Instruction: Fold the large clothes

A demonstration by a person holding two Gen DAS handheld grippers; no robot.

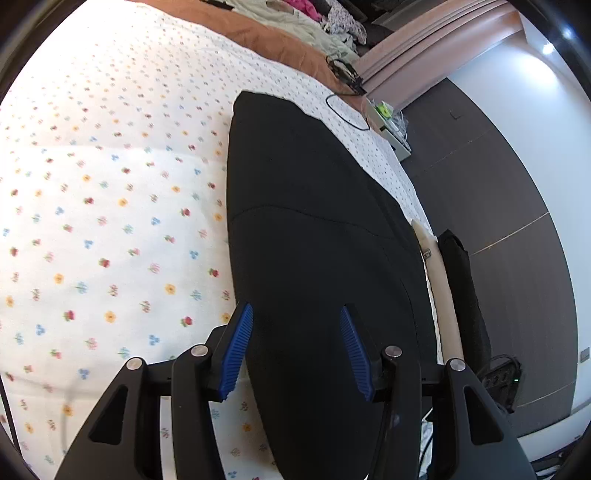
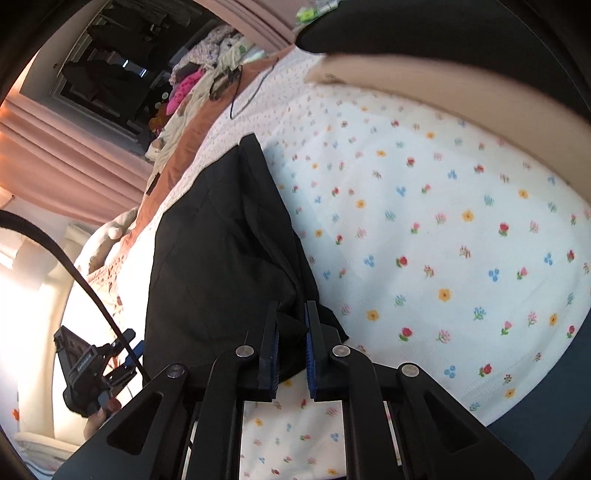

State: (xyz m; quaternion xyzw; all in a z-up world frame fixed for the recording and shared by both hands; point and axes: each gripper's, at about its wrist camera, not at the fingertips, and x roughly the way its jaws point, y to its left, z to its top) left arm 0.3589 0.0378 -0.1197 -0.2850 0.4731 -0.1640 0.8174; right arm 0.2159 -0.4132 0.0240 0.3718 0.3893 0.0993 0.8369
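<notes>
A white bedsheet [image 1: 110,184] dotted with small red, blue and yellow flowers fills the left and middle of the left wrist view. Along the top runs a brown blanket [image 1: 266,37], with a heap of mixed laundry [image 1: 314,22] beyond it. A thin black cable [image 1: 347,110] loops on the sheet at upper right, near pink curtains [image 1: 424,44]. Dark wood flooring [image 1: 498,221] shows down the right side.

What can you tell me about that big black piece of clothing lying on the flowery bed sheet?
The black garment is plain dark cloth with faint seams, lying lengthwise on the floral sheet near the bed's edge. In the left wrist view it looks smooth and flat; in the right wrist view one side is rumpled. The right gripper pinches a corner; the left gripper is open over it.
</notes>
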